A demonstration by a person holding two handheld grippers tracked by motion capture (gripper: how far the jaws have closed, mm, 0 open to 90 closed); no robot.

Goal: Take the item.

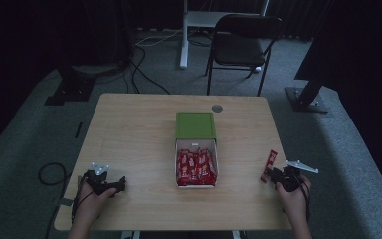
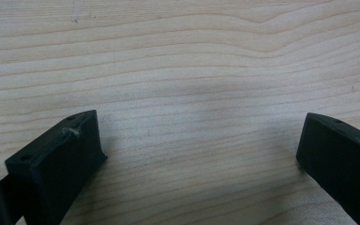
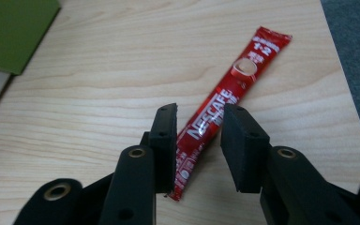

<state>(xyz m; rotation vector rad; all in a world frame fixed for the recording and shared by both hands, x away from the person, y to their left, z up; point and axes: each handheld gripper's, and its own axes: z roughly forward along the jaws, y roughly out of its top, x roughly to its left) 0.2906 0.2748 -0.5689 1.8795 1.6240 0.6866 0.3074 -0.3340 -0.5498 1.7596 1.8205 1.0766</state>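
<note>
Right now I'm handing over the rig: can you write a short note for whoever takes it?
Right gripper: fingers open either side of a red coffee stick lying flat near the table's right edge, not clamped.
Left gripper: open, empty, low over bare wood.
Open box at the table's centre, tray full of red sticks.
Done: fingers are around the stick.
Left: likely close, lift, carry it to the box.
</note>
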